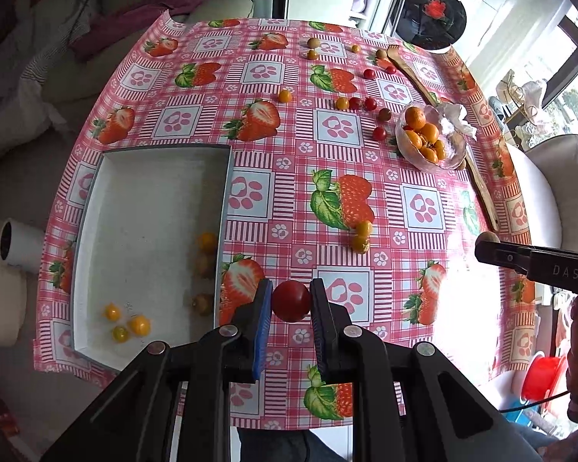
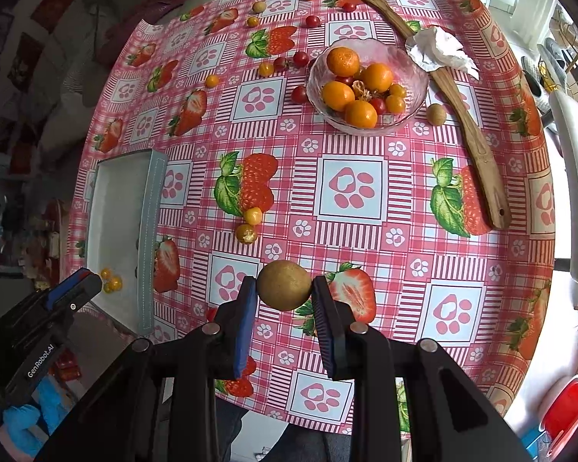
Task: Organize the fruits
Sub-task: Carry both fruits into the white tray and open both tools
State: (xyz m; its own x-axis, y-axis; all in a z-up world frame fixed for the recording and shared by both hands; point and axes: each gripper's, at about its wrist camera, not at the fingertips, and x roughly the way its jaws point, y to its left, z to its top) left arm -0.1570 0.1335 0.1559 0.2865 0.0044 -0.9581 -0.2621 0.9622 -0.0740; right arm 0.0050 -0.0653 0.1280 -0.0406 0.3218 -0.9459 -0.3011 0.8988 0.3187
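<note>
My left fingers (image 1: 291, 302) pinch a red cherry tomato (image 1: 291, 301) at lower centre; my right fingers (image 2: 284, 287) clamp a brown longan (image 2: 284, 285). Both hang above the counter (image 2: 366, 231). I should keep the squeeze gentle and release low inside the grey tray (image 1: 227, 192) at left.

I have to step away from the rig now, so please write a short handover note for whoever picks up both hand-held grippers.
Left hand-held gripper: shut on a red tomato.
Right hand-held gripper: shut on a brown round fruit.
Done: several small fruits lie in the grey tray; oranges sit in the glass bowl.
Left: place both held fruits, then sort the loose fruits scattered on the tablecloth.
</note>
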